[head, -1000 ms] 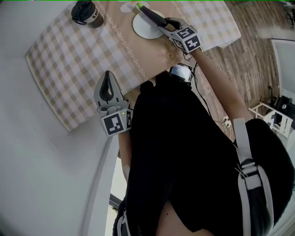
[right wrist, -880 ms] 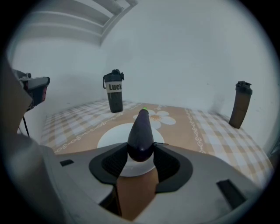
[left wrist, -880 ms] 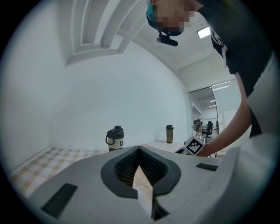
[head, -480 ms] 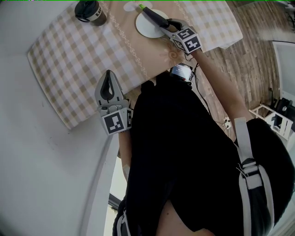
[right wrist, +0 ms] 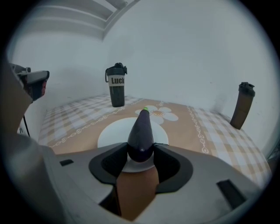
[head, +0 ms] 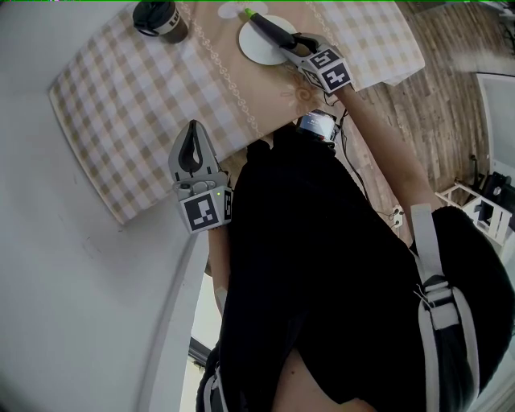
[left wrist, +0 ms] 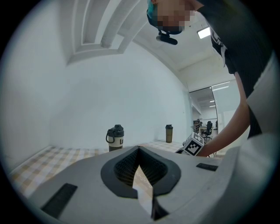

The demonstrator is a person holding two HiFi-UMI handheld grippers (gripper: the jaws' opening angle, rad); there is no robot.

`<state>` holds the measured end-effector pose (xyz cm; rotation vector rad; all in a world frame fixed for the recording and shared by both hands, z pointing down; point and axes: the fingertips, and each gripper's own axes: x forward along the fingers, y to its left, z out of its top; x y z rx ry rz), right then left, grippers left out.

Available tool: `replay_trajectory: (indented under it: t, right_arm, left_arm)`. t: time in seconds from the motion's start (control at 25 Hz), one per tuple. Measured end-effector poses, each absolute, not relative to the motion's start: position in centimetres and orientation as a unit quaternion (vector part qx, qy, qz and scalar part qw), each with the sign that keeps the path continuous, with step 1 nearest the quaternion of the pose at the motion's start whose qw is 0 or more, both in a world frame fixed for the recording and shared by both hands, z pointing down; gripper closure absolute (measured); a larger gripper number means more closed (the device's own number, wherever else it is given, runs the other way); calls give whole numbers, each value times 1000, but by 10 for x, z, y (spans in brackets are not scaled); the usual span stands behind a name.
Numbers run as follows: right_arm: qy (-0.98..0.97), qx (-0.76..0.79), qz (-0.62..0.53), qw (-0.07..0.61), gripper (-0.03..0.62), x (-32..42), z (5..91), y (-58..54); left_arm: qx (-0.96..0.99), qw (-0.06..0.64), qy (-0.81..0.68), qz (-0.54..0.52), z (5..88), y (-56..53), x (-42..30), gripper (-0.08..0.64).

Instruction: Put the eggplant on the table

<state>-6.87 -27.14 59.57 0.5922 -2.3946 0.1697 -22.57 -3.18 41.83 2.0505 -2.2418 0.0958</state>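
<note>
The right gripper view is showing what the head view cannot. The right gripper (right wrist: 140,154) is pressing its dark pads (right wrist: 109,165) against both sides of the eggplant's (right wrist: 141,133) thick end, with the jaws standing wide around it. In the head view the right gripper (head: 290,42) is reaching over the far part of the worktop (head: 105,137). There the eggplant (head: 267,26) is lying across a white plate (head: 256,50); neither view is showing whether it is touching the plate. The left gripper view is showing the left gripper (left wrist: 139,149) with its tips meeting and nothing between them. In the head view the left gripper (head: 191,129) is hanging by the worktop's near edge, well apart from the plate.

The eggplant is looking dark purple, glossy and slender. It is tapering away from the gripper to a small bright green tip. That tip is pointing past the plate's (right wrist: 109,133) far rim toward a white flower pattern (right wrist: 164,113) on the tan runner (right wrist: 179,131).

A dark lidded tumbler (head: 159,18) is standing on the checked cloth (head: 137,72), left of the plate in the head view. The tumbler (right wrist: 116,85) is also appearing beyond the plate in the right gripper view, and the tumbler (left wrist: 115,138) is appearing ahead of the left gripper. A brownish bottle (right wrist: 244,104) is standing off to the right, and only the gripper views are catching this bottle (left wrist: 169,133). The person's black top (head: 322,257) is covering the worktop's near corner in the head view.
</note>
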Motion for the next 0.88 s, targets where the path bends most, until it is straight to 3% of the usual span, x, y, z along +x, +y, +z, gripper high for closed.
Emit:
replay_trajectory:
  t: [0.88]
  right_arm:
    - [-928, 233, 50, 287, 372, -79, 561, -264]
  left_arm:
    - [688, 56, -723, 30, 426, -32, -224, 557]
